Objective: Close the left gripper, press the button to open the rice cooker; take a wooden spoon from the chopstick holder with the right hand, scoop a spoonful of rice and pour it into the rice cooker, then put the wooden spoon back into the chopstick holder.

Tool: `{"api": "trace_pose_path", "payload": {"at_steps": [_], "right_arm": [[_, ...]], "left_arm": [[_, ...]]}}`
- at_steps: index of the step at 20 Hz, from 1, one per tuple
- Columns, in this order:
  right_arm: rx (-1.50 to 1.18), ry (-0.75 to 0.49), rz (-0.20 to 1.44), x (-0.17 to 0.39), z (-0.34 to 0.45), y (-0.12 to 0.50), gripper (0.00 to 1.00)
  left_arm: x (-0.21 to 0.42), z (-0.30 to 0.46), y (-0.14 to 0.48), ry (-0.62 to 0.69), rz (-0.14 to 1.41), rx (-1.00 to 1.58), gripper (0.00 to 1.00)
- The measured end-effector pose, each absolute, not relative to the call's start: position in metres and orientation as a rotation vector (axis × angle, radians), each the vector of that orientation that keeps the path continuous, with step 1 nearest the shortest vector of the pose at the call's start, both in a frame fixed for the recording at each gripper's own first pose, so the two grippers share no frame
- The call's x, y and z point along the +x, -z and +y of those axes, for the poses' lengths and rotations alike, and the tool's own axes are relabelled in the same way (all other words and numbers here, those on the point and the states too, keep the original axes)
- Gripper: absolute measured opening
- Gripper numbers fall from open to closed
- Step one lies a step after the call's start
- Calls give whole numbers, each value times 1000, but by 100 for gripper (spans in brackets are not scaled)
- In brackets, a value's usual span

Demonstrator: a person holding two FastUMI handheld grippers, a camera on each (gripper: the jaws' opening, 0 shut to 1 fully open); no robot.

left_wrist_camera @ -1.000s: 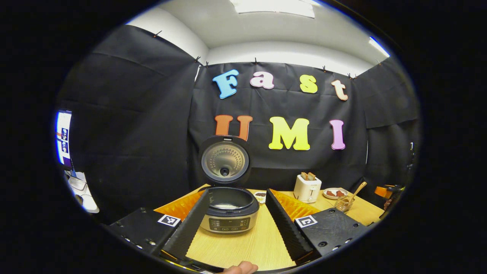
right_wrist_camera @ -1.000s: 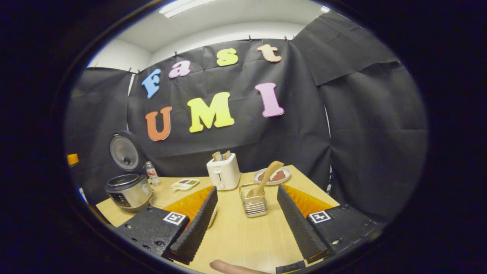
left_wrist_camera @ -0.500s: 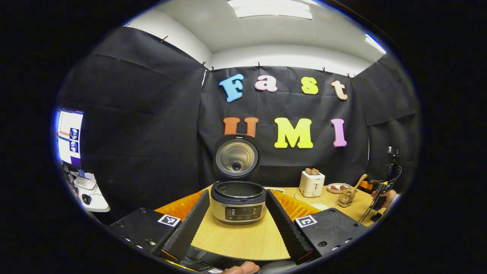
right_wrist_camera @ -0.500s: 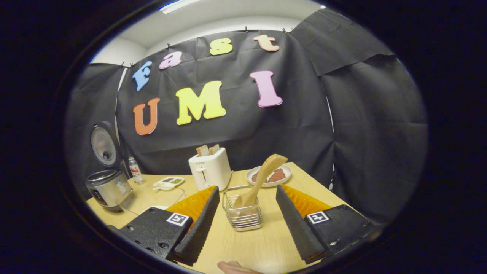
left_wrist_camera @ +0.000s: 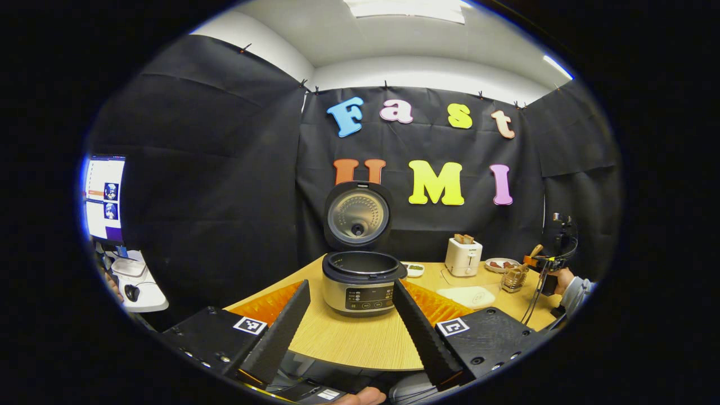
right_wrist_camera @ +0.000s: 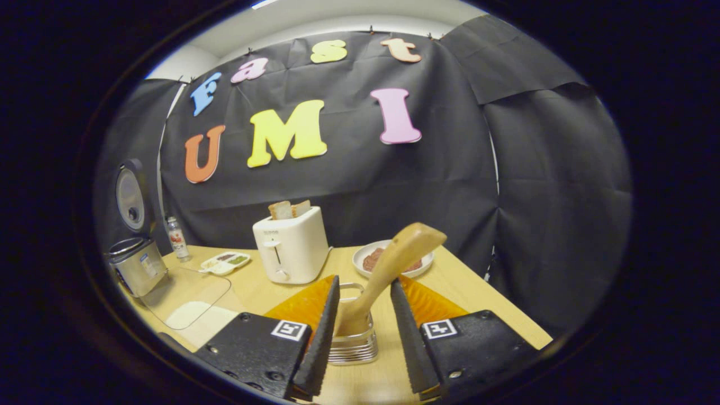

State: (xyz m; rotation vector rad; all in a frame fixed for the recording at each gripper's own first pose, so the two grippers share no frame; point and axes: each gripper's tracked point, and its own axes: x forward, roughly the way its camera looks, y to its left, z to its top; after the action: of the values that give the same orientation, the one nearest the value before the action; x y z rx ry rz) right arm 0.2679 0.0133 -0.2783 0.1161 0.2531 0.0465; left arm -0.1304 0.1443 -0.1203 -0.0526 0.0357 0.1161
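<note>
Right gripper [right_wrist_camera: 363, 306] closed in on the wooden spoon [right_wrist_camera: 394, 264]

Its fingers stood spread on either side of the spoon's handle, not clearly touching it, the spoon leaning in the chopstick holder [right_wrist_camera: 353, 343] on the table [right_wrist_camera: 478, 298]. The left gripper [left_wrist_camera: 351, 315], fingers wide apart, faced the rice cooker [left_wrist_camera: 363, 278], whose lid [left_wrist_camera: 358, 212] stood raised.

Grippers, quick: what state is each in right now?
Left gripper: open, holding nothing.
Right gripper: open, fingers either side of the wooden spoon, not clamped.
</note>
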Motion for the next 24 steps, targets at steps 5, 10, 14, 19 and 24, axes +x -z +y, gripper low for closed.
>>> {"api": "trace_pose_path", "payload": {"at_steps": [5, 10, 14, 19, 24], "right_arm": [[155, -38, 247, 279, 27, 263, 15], [91, -71, 205, 269, 48, 225, 11], [28, -71, 137, 257, 58, 183, 11], [29, -134, 112, 237, 95, 149, 11], [85, -248, 117, 215, 153, 138, 11]], "left_arm": [[-136, 130, 115, -46, 28, -94, 94], [-140, 125, 118, -30, 32, -78, 94], [-140, 121, 123, -13, 39, -71, 94], [-141, 118, 128, -3, 49, -85, 94], [-142, 117, 129, 9, 51, -90, 94]]}}
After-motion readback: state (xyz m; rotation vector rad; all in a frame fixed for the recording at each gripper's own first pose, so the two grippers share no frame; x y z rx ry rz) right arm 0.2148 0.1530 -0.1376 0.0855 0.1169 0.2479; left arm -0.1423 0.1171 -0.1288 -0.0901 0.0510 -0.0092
